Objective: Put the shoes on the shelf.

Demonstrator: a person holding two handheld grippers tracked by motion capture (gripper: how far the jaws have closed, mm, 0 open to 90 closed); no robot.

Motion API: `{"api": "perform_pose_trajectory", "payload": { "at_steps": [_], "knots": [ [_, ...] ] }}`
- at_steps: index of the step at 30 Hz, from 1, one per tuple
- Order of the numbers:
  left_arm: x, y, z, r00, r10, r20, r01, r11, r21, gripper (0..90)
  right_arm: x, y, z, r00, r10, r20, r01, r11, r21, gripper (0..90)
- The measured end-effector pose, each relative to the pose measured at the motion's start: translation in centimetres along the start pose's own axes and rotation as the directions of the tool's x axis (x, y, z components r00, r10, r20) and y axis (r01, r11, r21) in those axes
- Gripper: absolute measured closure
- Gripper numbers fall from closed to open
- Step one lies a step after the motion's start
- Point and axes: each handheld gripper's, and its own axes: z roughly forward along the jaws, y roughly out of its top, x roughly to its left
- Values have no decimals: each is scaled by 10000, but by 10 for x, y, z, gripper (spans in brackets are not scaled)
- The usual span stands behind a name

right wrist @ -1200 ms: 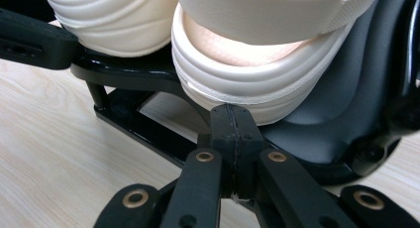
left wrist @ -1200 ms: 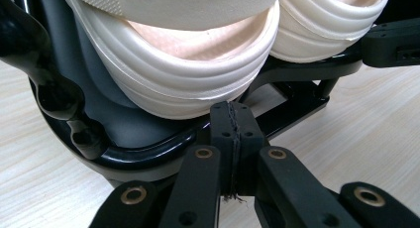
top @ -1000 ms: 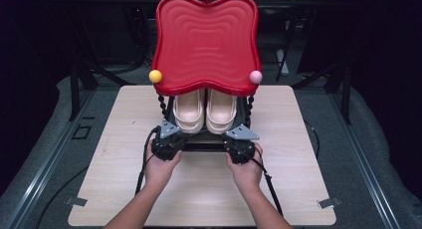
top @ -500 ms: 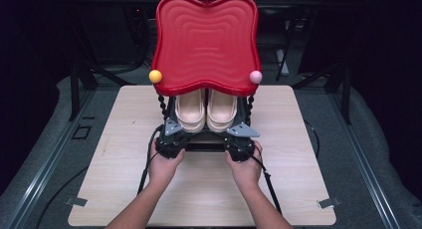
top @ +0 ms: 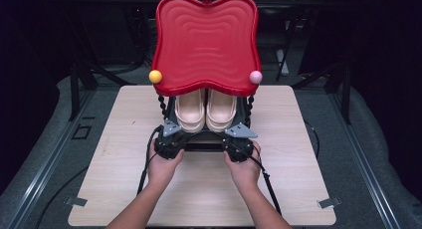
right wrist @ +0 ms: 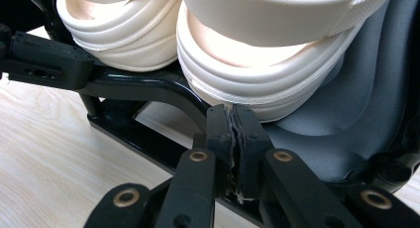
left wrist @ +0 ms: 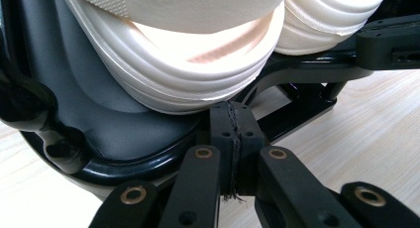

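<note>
A rack with a red wavy tray top point(top: 206, 40) on a black frame stands on the table. On its lower shelf point(left wrist: 109, 124) sit two cream platform sandals, one on the left point(top: 189, 109) and one on the right point(top: 221, 109). My left gripper point(top: 178, 135) is at the shelf's front edge, just below the left sandal's sole point(left wrist: 198, 64). It point(left wrist: 233, 121) is shut with nothing between its pads. My right gripper point(top: 233, 137) is under the right sandal point(right wrist: 267, 64). Its jaws point(right wrist: 232, 120) have just been opening a hair, the pads still meet, and nothing is between them.
The light wooden table point(top: 298, 154) has bare room to both sides of the rack and in front of the hands. A yellow knob point(top: 155, 76) and a pink knob point(top: 256, 76) stick out at the tray's front corners. Dark frames and floor surround the table.
</note>
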Motion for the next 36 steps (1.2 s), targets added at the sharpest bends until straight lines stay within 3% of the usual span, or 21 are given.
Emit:
{"api": "perform_pose_trajectory", "payload": {
  "at_steps": [8, 11, 14, 25, 36],
  "knots": [
    [1, 0, -3, 10000, -16, -7, 16, 9999, -102, 900, 1, 0, -1, 10000, -84, 20, 84, 9996, -251, 865],
    [1, 0, -6, 10000, 12, 19, -12, 9999, -123, 900, 0, 0, -4, 9999, -125, -36, 125, 9999, -30, 864],
    [1, -1, -9, 10000, 17, 41, -16, 9998, -195, 900, 2, -1, -6, 9999, -129, -15, 129, 9996, -247, 862],
    [7, -8, -29, 9999, -18, 157, 24, 9992, -407, 891, 6, -1, -23, 9979, -642, -105, 636, 9966, -522, 853],
    [13, -17, -50, 9998, -66, 179, 76, 9981, -616, 854, 3, -9, -35, 9980, -613, -183, 604, 9971, -473, 848]
  ]
}}
